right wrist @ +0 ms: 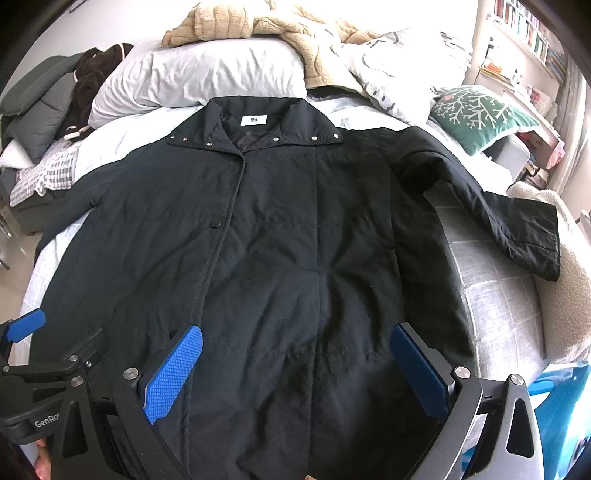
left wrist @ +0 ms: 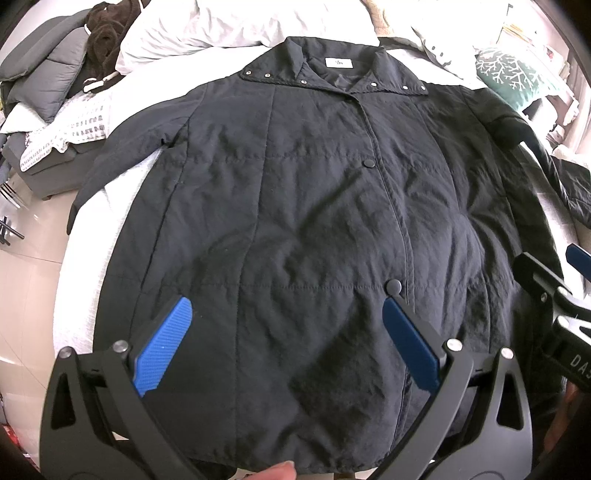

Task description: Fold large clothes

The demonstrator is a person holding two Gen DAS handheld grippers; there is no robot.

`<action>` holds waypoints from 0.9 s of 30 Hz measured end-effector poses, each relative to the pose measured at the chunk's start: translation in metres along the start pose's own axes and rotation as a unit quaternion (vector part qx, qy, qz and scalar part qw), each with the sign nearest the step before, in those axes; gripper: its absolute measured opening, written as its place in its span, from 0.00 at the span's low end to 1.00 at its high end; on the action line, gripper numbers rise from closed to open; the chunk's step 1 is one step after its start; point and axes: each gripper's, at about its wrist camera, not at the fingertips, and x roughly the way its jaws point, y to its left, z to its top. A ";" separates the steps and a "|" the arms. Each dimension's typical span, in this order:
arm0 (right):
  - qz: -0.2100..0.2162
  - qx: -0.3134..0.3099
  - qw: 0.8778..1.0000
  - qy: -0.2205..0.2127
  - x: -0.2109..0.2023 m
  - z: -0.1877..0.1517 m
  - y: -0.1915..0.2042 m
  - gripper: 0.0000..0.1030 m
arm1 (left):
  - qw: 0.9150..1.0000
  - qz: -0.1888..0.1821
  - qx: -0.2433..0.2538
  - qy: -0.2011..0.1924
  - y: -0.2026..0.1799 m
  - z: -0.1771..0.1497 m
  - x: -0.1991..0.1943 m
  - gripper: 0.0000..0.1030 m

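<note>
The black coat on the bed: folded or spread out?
Spread out. The coat lies flat, front up, both sleeves out to the sides.

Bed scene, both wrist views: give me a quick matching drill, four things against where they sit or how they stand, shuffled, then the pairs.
Things:
1. black coat
2. green pillow
3. beige blanket
4. left gripper

Places or states:
A. heaped over the white pillow at the head of the bed
B. open, over the coat's hem end
C. spread flat, front up, sleeves out
D. at the bed's right edge, beyond the right sleeve

Pairs: 1-C, 2-D, 3-A, 4-B
</note>
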 end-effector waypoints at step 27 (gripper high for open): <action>-0.003 0.002 1.000 0.000 0.000 -0.003 -0.006 1.00 | 1.000 0.003 0.001 -0.004 -0.002 -0.003 0.000 1.00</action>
